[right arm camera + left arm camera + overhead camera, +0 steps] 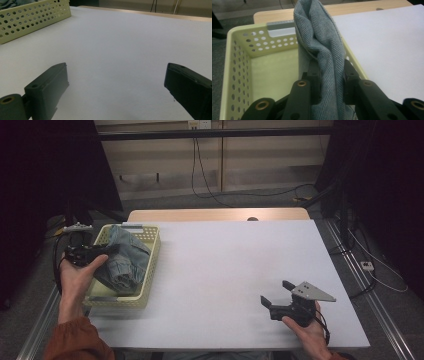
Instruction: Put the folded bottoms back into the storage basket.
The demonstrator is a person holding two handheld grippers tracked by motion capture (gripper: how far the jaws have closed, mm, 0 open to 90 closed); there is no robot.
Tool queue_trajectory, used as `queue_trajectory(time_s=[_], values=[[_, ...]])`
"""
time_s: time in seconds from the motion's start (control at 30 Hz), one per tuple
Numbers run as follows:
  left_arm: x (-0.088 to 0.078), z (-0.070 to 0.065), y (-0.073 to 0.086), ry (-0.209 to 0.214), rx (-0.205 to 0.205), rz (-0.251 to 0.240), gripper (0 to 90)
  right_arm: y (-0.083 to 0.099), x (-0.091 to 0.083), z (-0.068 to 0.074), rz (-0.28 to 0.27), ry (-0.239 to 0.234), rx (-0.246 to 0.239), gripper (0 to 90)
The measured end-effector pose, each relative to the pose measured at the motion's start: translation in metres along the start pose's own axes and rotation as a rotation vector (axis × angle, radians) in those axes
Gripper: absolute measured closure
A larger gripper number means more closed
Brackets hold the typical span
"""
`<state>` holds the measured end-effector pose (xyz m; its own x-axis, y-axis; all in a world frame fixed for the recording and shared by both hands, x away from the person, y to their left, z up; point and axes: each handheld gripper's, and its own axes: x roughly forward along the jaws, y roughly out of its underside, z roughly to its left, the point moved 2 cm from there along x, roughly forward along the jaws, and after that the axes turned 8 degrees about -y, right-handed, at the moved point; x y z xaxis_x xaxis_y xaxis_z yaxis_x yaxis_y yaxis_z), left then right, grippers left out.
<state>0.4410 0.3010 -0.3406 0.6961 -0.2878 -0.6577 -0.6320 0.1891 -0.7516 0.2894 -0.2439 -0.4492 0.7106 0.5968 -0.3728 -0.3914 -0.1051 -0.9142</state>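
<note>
A pale yellow perforated basket stands at the table's left side, with a bundle of blue denim cloth in it. My left gripper reaches in over the basket's left wall and is shut on the denim. In the left gripper view the denim cloth rises in a fold between the two black jaws, above the basket's inside wall. My right gripper rests low over the white table at the front right, open, with nothing between its fingers. The basket's side wall shows far off in the right gripper view.
The white table top stretches wide between the basket and the right gripper. A wooden strip runs along the table's far edge. Cables lie on the floor behind, and dark curtains hang at both sides.
</note>
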Motion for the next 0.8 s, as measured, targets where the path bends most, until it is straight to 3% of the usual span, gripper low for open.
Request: queue_trajectory(time_s=[0.2, 0.33, 0.57, 0.8], values=[[0.002, 0.008, 0.004, -0.039, -0.013, 0.008, 72.4, 0.000, 0.000, 0.000, -0.002, 0.002, 0.001, 5.1], [0.003, 0.014, 0.007, -0.118, 0.004, 0.028, 71.7, 0.000, 0.000, 0.000, -0.001, 0.001, -0.001, 5.1], [0.006, 0.027, 0.014, -0.187, 0.000, 0.065, 72.1, 0.000, 0.000, 0.000, 0.001, -0.001, -0.001, 5.2], [0.009, 0.031, 0.017, -0.196, -0.009, 0.072, 72.2, 0.000, 0.000, 0.000, 0.002, -0.001, -0.001, 5.2]])
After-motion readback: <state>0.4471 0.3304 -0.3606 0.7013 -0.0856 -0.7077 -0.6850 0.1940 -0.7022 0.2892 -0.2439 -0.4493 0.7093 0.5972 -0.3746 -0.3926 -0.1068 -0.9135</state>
